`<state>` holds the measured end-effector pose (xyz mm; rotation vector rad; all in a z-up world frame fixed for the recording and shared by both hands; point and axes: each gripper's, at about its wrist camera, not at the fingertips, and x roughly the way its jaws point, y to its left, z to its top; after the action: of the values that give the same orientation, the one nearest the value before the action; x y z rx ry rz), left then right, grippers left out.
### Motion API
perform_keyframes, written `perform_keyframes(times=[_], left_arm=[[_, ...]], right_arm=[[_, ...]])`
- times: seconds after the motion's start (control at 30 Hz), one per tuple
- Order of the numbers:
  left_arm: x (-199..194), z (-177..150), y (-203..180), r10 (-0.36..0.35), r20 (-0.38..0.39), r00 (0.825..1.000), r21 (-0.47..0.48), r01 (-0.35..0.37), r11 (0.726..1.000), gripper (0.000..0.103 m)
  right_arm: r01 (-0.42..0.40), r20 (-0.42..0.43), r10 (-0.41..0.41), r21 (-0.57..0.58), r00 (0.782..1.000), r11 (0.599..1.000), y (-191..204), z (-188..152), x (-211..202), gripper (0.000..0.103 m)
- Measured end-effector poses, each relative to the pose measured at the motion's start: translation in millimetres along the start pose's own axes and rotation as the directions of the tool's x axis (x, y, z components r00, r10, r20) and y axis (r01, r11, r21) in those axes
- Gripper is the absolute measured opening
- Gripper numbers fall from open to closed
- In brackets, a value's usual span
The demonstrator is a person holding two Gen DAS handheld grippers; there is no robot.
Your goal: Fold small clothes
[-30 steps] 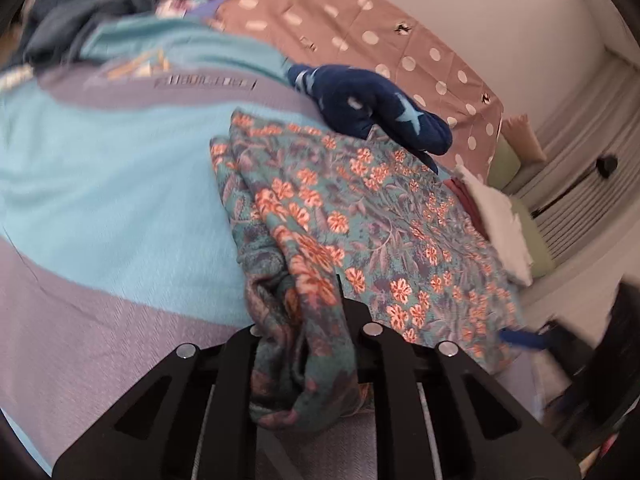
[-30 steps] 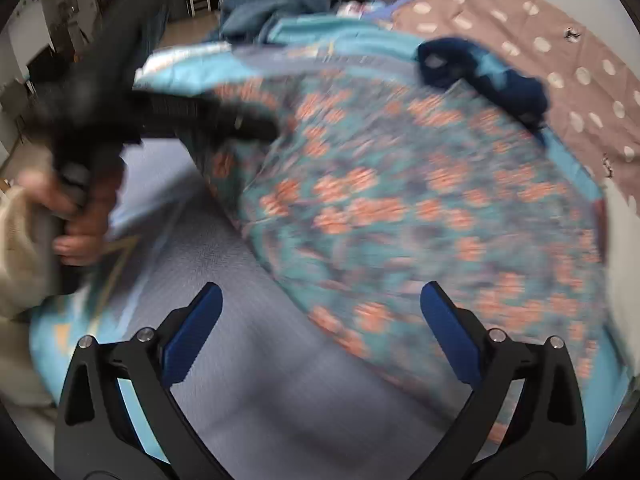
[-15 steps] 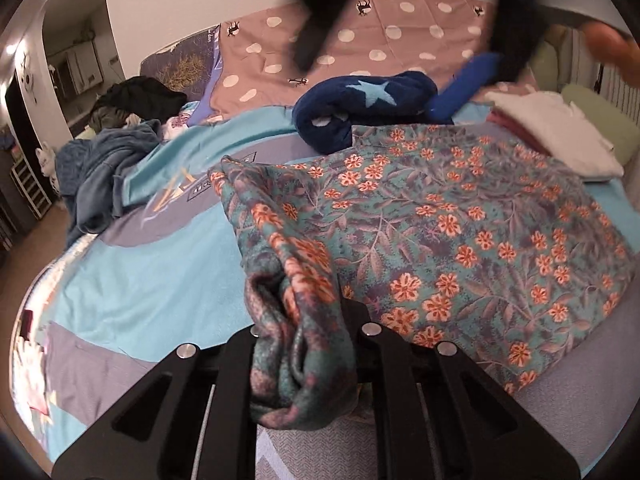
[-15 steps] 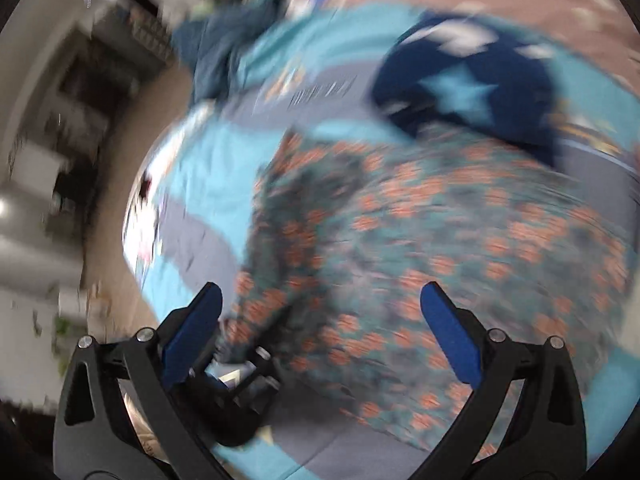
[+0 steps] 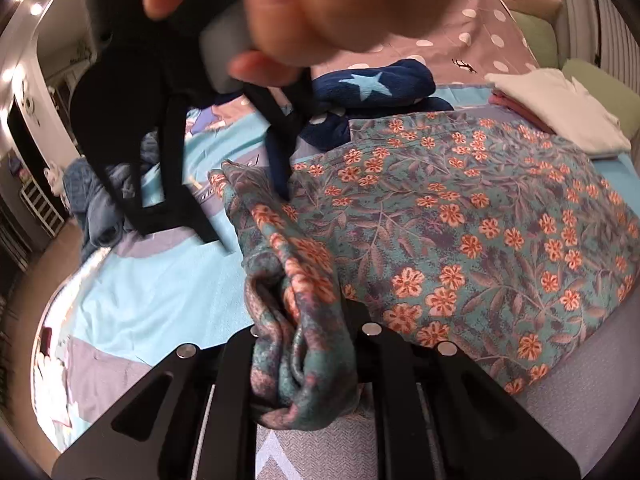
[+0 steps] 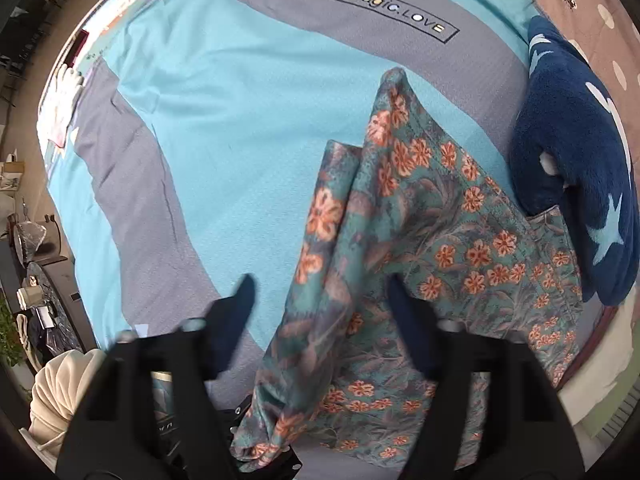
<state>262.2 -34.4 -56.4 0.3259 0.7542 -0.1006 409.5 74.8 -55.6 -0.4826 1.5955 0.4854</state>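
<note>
Left gripper (image 5: pixel 304 356) clamped a bunched corner of the teal floral fabric garment (image 5: pixel 460 216), which spread ahead and rightward across the bed; right gripper (image 6: pixel 320 300) (jaws apart) hovered above its raised fold.

A home bedroom: quilted bedspread (image 6: pixel 208 92), polka-dot bedding (image 5: pixel 480 36), clothes pile (image 5: pixel 94 200)

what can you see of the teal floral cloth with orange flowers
The teal floral cloth with orange flowers looks like thin, soft woven fabric, spread mostly flat on the blue and grey bedspread. One edge is gathered into a bunch clamped in the left gripper. Its far edge touches the navy star-print fleece. The open right gripper hovers over the raised fold.
</note>
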Motion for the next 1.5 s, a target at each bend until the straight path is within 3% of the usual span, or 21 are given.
perform_keyframes(times=[0.03, 0.13, 0.27, 0.47, 0.6, 0.87, 1.1, 1.27, 1.4, 1.5], left_arm=[[1, 1, -3, 0.002, 0.002, 1.0, 0.006, -0.002, 1.0, 0.013], [-3, 1, -4, 0.006, 0.009, 1.0, 0.01, -0.006, 1.0, 0.013], [-17, 7, -3, 0.006, 0.038, 0.999, 0.002, -0.006, 1.0, 0.013], [-53, 32, -4, -0.094, 0.103, 0.99, -0.007, 0.095, 0.995, 0.013], [-76, 50, -9, -0.173, 0.159, 0.972, -0.002, 0.175, 0.985, 0.013], [-109, 67, -61, -0.22, 0.23, 0.948, 0.1, 0.202, 0.974, 0.013], [-113, 75, -116, -0.286, 0.218, 0.933, 0.182, 0.249, 0.951, 0.013], [-101, 72, -153, -0.311, 0.185, 0.932, 0.252, 0.261, 0.932, 0.013], [-79, 72, -183, -0.344, 0.111, 0.932, 0.28, 0.303, 0.911, 0.013], [-59, 72, -201, -0.385, 0.036, 0.922, 0.267, 0.362, 0.893, 0.013]], right_arm=[[0.01, -0.001, -0.01, 0.002, 1.0, 1.0, 0, 1, 0, 0.025], [-0.006, 0.043, 0.005, 0.018, 0.999, 1.0, -5, -2, -11, 0.011], [-0.039, 0.109, 0.034, 0.04, 0.993, 0.998, -21, -20, -35, 0.009], [-0.052, 0.226, 0.037, 0.062, 0.973, 0.997, -42, -59, -81, 0.009], [-0.075, 0.294, 0.042, 0.101, 0.955, 0.992, -70, -95, -116, 0.009], [-0.114, 0.381, 0.043, 0.167, 0.924, 0.979, -120, -173, -151, 0.009], [-0.176, 0.428, 0.053, 0.253, 0.902, 0.951, -175, -236, -138, 0.009], [-0.255, 0.451, 0.093, 0.313, 0.888, 0.915, -218, -273, -107, 0.009], [-0.316, 0.45, 0.137, 0.353, 0.883, 0.881, -252, -288, -69, 0.009], [-0.364, 0.452, 0.175, 0.374, 0.874, 0.853, -274, -296, -36, 0.009]])
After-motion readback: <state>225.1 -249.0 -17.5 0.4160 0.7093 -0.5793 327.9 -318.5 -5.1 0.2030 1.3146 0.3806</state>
